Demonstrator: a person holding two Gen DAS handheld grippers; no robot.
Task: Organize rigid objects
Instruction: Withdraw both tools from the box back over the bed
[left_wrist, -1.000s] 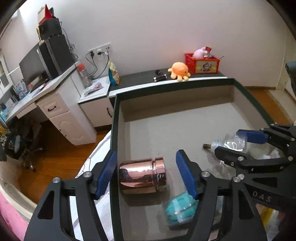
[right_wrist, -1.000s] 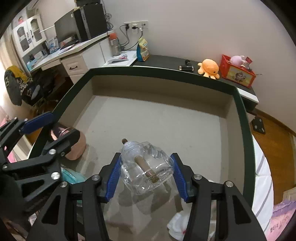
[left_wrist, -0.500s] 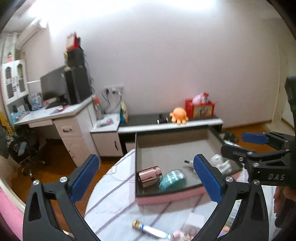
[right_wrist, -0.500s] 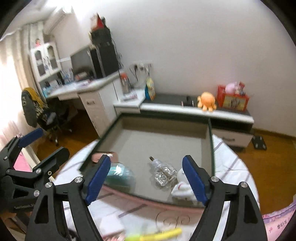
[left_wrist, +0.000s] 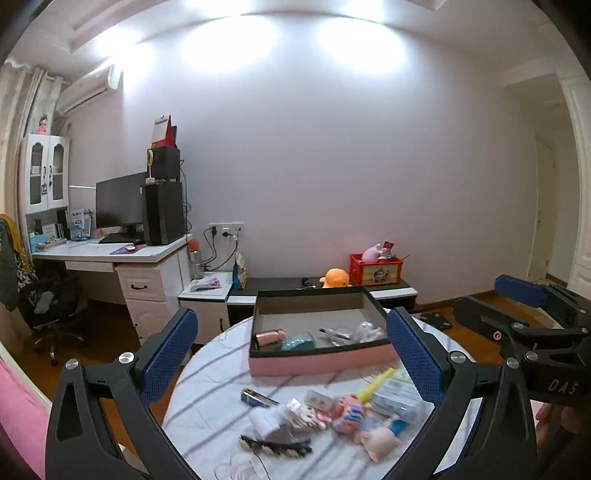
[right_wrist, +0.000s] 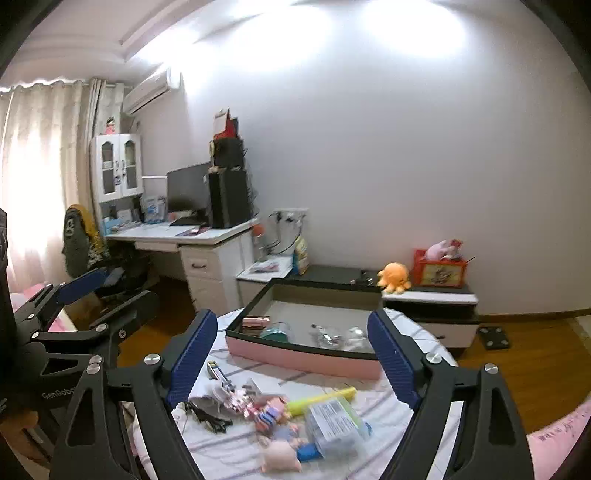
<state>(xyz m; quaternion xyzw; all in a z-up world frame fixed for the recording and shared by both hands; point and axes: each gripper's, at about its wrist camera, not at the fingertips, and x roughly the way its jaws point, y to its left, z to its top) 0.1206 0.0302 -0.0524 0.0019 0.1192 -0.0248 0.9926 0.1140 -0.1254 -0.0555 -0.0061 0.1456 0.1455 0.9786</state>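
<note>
Left gripper (left_wrist: 291, 350): spread to its widest with nothing between the pads; the jaws have just been opening, now clear of the copper cup.
Right gripper (right_wrist: 291, 360): spread wide and empty; its jaws have just been opening too, and the clear bottle is no longer between them.
Box (left_wrist: 317, 363): pink-sided, dark-rimmed, ahead of both grippers at the far side of the round table (left_wrist: 207, 406).
Already in the box: copper cup (left_wrist: 270, 336) lying on its side, teal cup (left_wrist: 298, 340) just beside it, clear bottle (left_wrist: 338, 332) and a white item further right.
Things left to sort: a loose pile on the table below and between each gripper's pads, nearer than the box.
Yellow tube (right_wrist: 320, 399): long axis runs left to right across the right gripper's view, low and between its pads.
Clear plastic tub (right_wrist: 338, 424): just below the tube, slightly right of centre.
Small blue item (left_wrist: 256, 397): to the left of the pile, under the left gripper's centre line.
Nearer hand, as I judge it: right for the tube and tub, left for the small blue item and dark comb (left_wrist: 275, 445).
Next move, likely: tip downward toward the pile, turning the wrist so the pads cross the tube's length.
</note>
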